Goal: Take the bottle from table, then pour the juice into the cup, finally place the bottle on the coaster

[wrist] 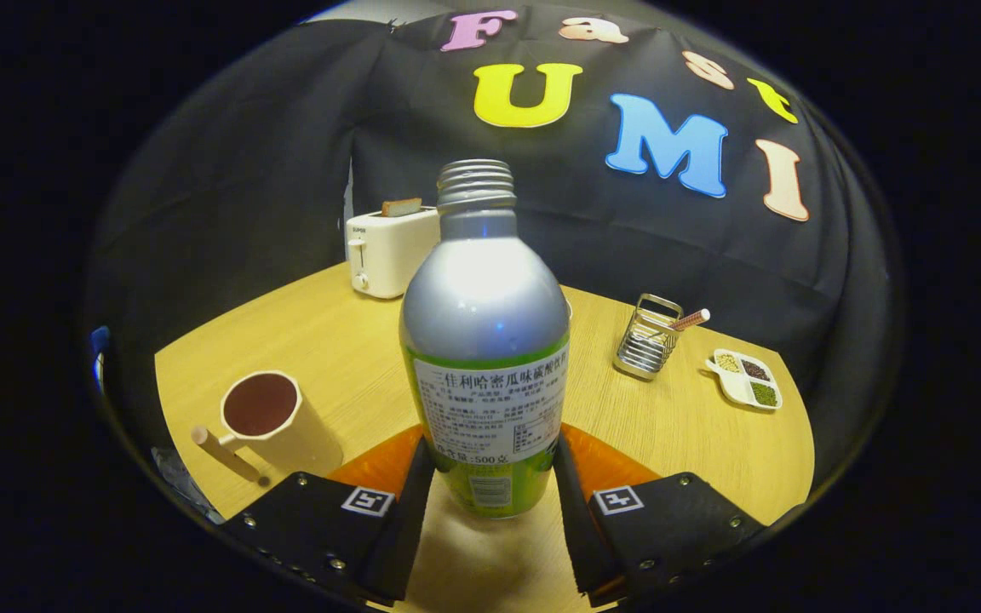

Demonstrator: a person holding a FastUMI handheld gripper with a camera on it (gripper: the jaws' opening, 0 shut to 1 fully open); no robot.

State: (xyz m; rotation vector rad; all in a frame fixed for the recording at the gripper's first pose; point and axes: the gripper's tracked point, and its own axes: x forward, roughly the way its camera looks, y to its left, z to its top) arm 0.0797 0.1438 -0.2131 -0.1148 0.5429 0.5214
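Gripper (490, 477): both fingers press on the lower body of the bottle, one on each flank — clamped on it.
Bottle (484, 340): upright between the fingers, silver upper body, green lower band with a white printed label facing the camera. The threaded neck is bare, no cap on it.
Coaster (601, 464): orange, flat on the table, showing on both sides of the bottle's base, just behind the fingers. Whether the bottle's base rests on it or is held just above cannot be told.
Cup (273, 423): cream-coloured with a side handle, standing on the table beside the left finger, apart from the bottle. A dark reddish liquid fills it.
Table (329, 340): light wood-grain top — it carries all items noted.
Toaster (388, 251): white, at the far edge of the table beyond the bottle, a slice of bread standing in its slot.
Wire holder (648, 336): metal, beyond the right finger, a stick leaning out of it.
Divided dish (746, 379): white, just beside the wire holder, with grains in separate compartments.
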